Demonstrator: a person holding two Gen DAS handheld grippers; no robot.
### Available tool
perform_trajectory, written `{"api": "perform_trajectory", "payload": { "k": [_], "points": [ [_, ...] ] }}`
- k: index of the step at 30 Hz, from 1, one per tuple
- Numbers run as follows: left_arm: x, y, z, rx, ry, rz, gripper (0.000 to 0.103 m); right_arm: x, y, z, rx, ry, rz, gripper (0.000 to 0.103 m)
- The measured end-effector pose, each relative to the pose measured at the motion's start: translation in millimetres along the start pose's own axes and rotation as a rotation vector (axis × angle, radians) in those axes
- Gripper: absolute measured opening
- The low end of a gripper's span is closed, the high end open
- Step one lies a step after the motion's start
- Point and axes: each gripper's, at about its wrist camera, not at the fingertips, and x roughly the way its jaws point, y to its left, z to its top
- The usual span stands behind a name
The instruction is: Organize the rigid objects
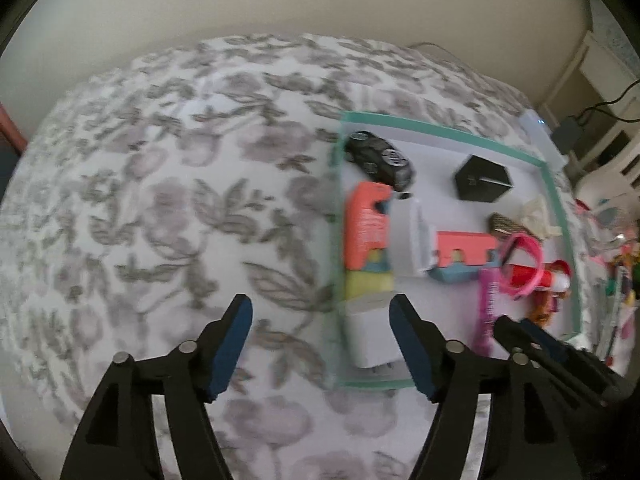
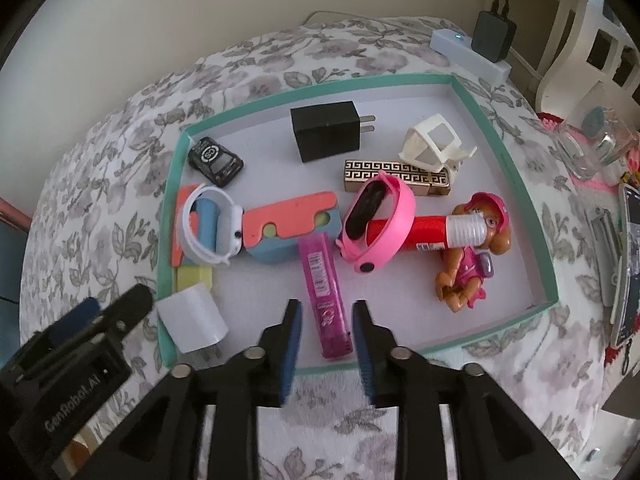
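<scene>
We are holding the left hand-held gripper (image 1: pixel 320 344) with jaws standing wide and gripping nothing, its pads straddling the near left corner of the teal-rimmed tray (image 2: pixel 516 176), where the white charger (image 2: pixel 192 322) is lying against the wall, prongs toward us. We are holding the right hand-held gripper (image 2: pixel 326 340) partly parted, its pads flanking the near end of the magenta wrapped bar (image 2: pixel 324 300) without pressing it, so nothing is being gripped. Ranging outward inside the tray: coral-and-blue blocks (image 2: pixel 290 226), white watch (image 2: pixel 212 226), pink band (image 2: pixel 378 220) lying over the red tube (image 2: pixel 420 232), figurine (image 2: pixel 472 256), gold patterned case (image 2: pixel 396 176), black adapter (image 2: pixel 326 132), dark fob (image 2: pixel 216 162), cream plastic frame (image 2: pixel 436 144); the tray is resting on a floral bedspread (image 1: pixel 160 200). We are judging the risks thus: either gripper could be clipping the low tray wall and shifting the tray on the soft bed; the two grippers, working just beside each other, could be colliding. The left view is blurring; labels are staying unreadable, and clutter at the right edge is being cut off.
</scene>
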Motion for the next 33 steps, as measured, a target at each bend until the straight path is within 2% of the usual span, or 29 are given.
{"api": "perform_trajectory", "payload": {
  "k": [2,3,12,17,23,33],
  "points": [
    [-1.3,6.5,-2.8,-0.005,-0.009,0.034,0.091,-2.7,2.7,-3.1,-0.009,-0.009,-0.005,0.056],
    [-1.9,10.4,-4.6,-0.008,-0.014,0.049,0.092,-4.9,4.4,-5.3,-0.015,-0.016,-0.007,0.057],
    [-2.2,29.0,-17.6,-0.024,-0.005,0.119,0.096,-15.3,11.2,-19.6,-0.046,-0.046,-0.021,0.074],
    [-5.5,35.9,-23.6,-0.031,-0.007,0.130,0.096,-17.1,11.5,-25.4,-0.054,-0.052,-0.024,0.090],
    [-7.3,44.8,-28.9,-0.044,0.005,0.126,0.096,-19.3,12.6,-28.8,-0.063,-0.060,-0.030,0.100],
    [-15.7,53.8,-30.5,-0.068,-0.014,0.122,0.096,-22.6,16.3,-31.3,-0.089,-0.078,-0.044,0.103]
  ]
}}
